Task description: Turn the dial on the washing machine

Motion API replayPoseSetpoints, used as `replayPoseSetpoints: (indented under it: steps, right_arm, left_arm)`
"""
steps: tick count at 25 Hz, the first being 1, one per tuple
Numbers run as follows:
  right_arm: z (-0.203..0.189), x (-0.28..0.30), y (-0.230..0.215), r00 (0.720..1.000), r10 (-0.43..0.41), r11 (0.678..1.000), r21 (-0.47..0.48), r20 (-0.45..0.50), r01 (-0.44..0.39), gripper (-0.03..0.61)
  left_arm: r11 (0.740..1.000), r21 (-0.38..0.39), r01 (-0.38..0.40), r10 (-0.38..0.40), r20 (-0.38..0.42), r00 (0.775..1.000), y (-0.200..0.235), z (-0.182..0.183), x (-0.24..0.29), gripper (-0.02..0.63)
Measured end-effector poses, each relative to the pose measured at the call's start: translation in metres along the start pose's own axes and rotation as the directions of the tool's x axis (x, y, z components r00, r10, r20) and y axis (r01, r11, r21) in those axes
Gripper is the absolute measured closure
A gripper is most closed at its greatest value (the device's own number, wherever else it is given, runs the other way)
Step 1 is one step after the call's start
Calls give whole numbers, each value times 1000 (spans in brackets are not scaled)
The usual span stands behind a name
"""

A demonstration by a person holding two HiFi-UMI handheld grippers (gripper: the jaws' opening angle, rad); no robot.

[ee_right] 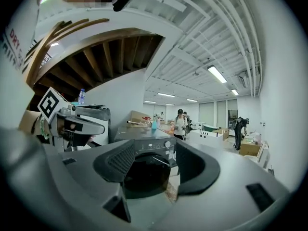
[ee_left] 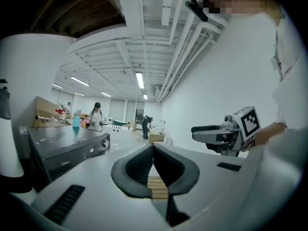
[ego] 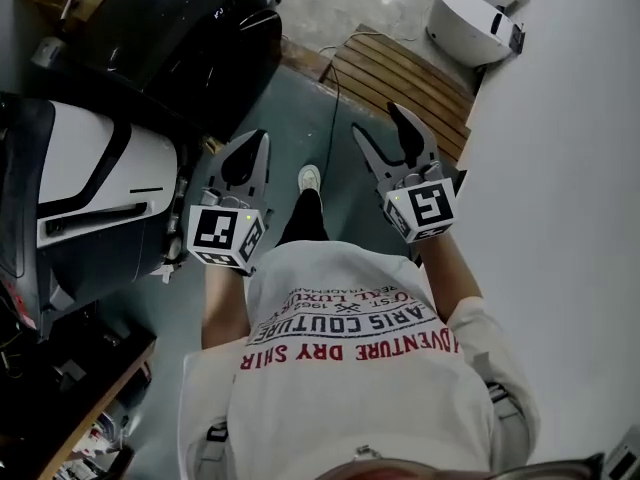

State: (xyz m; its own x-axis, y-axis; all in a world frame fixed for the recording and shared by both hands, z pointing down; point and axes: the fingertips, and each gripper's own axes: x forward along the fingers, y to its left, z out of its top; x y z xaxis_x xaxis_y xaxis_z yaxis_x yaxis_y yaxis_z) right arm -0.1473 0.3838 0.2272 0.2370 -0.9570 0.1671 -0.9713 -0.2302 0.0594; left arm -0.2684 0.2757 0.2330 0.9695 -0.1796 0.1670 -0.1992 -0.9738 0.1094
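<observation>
Facing the dark washing machine and its dial, right claw stood apart, empty, left claw was pressed together.

The room is lit brightly by ceiling strips, and little shadow is cast. Both gripper views are bent and darkened at the edges.

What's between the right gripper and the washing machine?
Only floor, seen in the head view; the right gripper view shows the washing machine ahead through the open right gripper.
</observation>
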Motion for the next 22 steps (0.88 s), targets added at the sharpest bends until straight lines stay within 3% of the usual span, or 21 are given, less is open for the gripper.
replayPoseSetpoints:
  steps: [11, 18, 22]
  right_arm:
    - [33, 199, -82, 998, 46, 999, 15, -47, -45, 316]
    - [31, 280, -94, 985, 145, 989, -12, -89, -147, 316]
    - [32, 325, -97, 969, 230, 972, -22, -90, -233, 316]
  left_arm:
    - [998, -13, -53, 54, 31, 998, 139, 53, 152, 598]
    - [991, 0, -134, 134, -8, 991, 187, 54, 192, 598]
    - [977, -32, -212, 211, -39, 977, 212, 43, 207, 598]
